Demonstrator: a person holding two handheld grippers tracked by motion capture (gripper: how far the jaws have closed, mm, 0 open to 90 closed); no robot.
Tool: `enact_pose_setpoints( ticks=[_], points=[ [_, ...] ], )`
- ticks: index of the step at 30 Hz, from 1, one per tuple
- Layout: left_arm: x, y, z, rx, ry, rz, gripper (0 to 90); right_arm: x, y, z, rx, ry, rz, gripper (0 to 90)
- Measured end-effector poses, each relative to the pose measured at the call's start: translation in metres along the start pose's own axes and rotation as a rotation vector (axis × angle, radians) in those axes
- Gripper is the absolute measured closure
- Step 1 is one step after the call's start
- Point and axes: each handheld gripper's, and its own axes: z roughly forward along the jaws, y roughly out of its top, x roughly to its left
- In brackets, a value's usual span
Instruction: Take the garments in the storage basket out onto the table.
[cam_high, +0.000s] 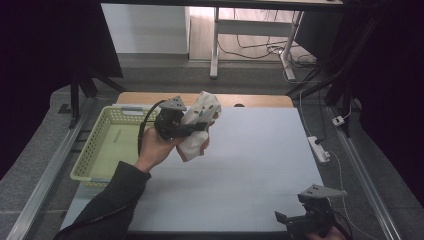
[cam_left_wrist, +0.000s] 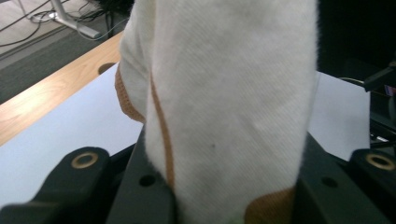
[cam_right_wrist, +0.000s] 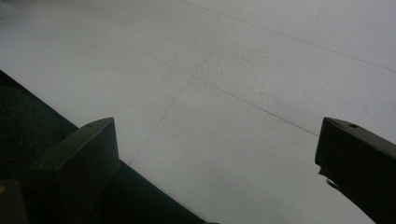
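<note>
Right tongs (cam_high: 295, 218): at the near right corner of the counter (cam_high: 250, 165), low over the pale sheet; jaws spread wide apart, holding nothing.

Left tongs (cam_high: 200, 126): raised above the counter's left middle, gripped by the left hand (cam_high: 152, 150); jaws clenched on a cloth (cam_high: 197, 125).

Cloth: white with orange trim, bunched, clear of the counter; long axis roughly upright, one end standing above the jaws, the other hanging below. The left gripper view shows it pinched between both jaws (cam_left_wrist: 224, 93).

Basket (cam_high: 87, 160): pale yellow-green, lattice sides, at the counter's left edge, just beside the left hand.
</note>
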Motion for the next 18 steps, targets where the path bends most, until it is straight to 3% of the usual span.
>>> enact_pose_setpoints(
  ticks=[10,18],
  points=[
    [-0.018,0.003,0.015,0.002,-0.052,0.037,73.6,0.000,0.000,0.000,0.001,0.001,0.002,0.0],
    [-0.015,-0.003,0.024,0.012,-0.057,0.028,73.4,0.000,0.000,0.000,0.001,0.002,0.003,0.0]
  ],
)
